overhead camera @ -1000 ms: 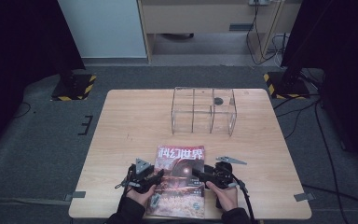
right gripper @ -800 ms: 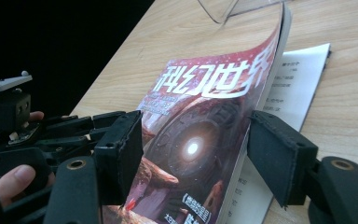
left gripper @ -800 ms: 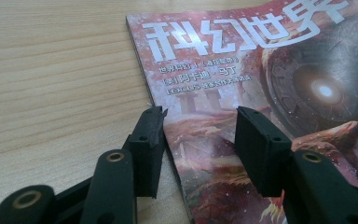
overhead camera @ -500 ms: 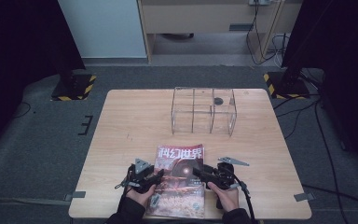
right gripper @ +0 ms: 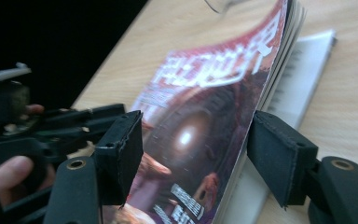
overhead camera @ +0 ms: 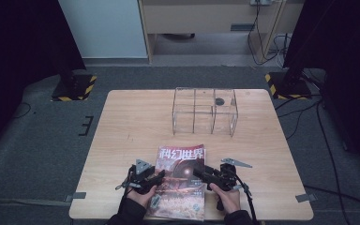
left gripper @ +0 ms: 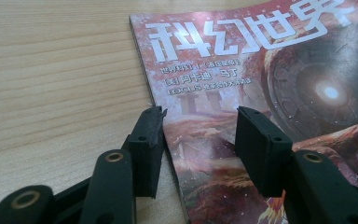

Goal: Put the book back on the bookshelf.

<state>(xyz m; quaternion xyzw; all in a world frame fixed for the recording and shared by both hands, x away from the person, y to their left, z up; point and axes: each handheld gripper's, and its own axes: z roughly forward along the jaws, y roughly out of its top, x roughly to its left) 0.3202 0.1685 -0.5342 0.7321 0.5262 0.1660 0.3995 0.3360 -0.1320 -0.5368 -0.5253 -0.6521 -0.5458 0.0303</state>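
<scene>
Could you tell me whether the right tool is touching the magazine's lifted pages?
Cannot tell. In the right gripper view the right tool brackets the lifted pages of the magazine, but neither contact nor a gap shows plainly.

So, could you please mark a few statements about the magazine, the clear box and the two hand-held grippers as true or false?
1. The magazine lies at the near edge of the table. True.
2. The clear box stands on top of the magazine. False: it stands apart, farther back on the table.
3. The left hand-held gripper straddles the magazine's spine edge with open jaws. True.
4. The right hand-held gripper holds a pen. False: a lifted sheaf of the magazine's pages sits between its jaws.
5. The magazine's cover is plain blue. False: it is reddish with white lettering.
</scene>
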